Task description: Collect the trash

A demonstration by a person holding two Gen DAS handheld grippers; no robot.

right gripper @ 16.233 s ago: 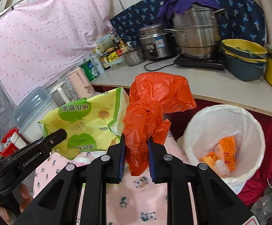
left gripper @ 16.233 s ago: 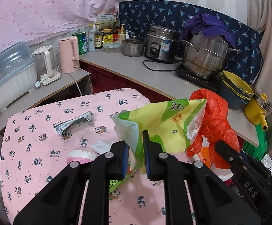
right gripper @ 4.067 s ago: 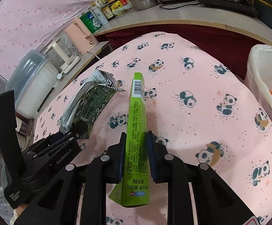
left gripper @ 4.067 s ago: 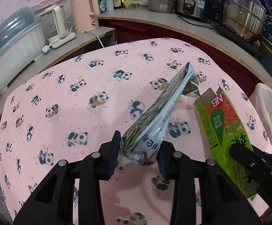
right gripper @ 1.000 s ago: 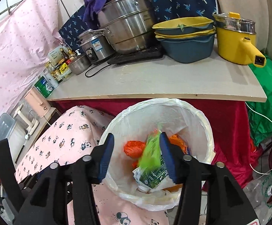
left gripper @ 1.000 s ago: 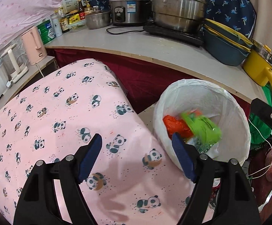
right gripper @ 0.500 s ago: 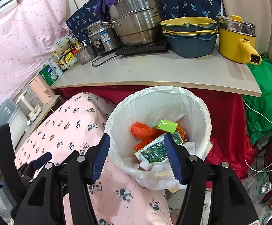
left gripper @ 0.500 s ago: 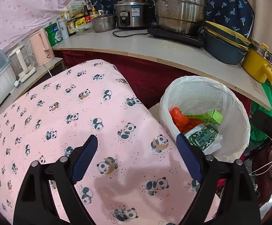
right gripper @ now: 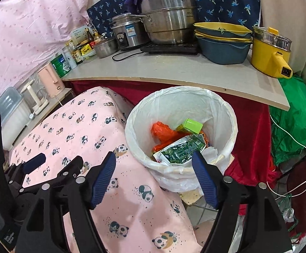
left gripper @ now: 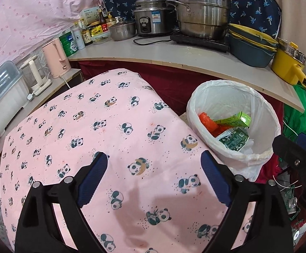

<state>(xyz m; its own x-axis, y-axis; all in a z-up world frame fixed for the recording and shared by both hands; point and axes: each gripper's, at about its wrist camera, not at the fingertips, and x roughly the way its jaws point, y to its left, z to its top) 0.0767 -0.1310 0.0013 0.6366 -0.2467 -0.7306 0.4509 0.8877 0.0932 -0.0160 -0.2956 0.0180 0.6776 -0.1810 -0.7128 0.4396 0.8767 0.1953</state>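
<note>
A white-lined trash bin (left gripper: 264,113) (right gripper: 229,113) stands on the floor at the right end of the table with the pink panda cloth (left gripper: 89,126) (right gripper: 72,135). Inside lie a green carton (left gripper: 235,120) (right gripper: 192,125), a dark green foil pouch (left gripper: 234,140) (right gripper: 182,148) and an orange plastic bag (left gripper: 207,122) (right gripper: 163,132). My left gripper (left gripper: 154,177) is open and empty above the cloth, left of the bin. My right gripper (right gripper: 154,175) is open and empty above the table's end, at the bin's near rim.
A counter (left gripper: 174,52) (right gripper: 174,69) behind holds steel pots (left gripper: 203,19), a rice cooker (left gripper: 150,19), stacked basins (right gripper: 222,42), a yellow pot (right gripper: 271,52) and bottles. A pink kettle (left gripper: 56,57) and a white container stand left. A green bag (right gripper: 292,118) and cables lie right of the bin.
Both grippers have drawn back from over the bin and opened a little wider. The green carton fell in and came to rest beside the foil pouch.
</note>
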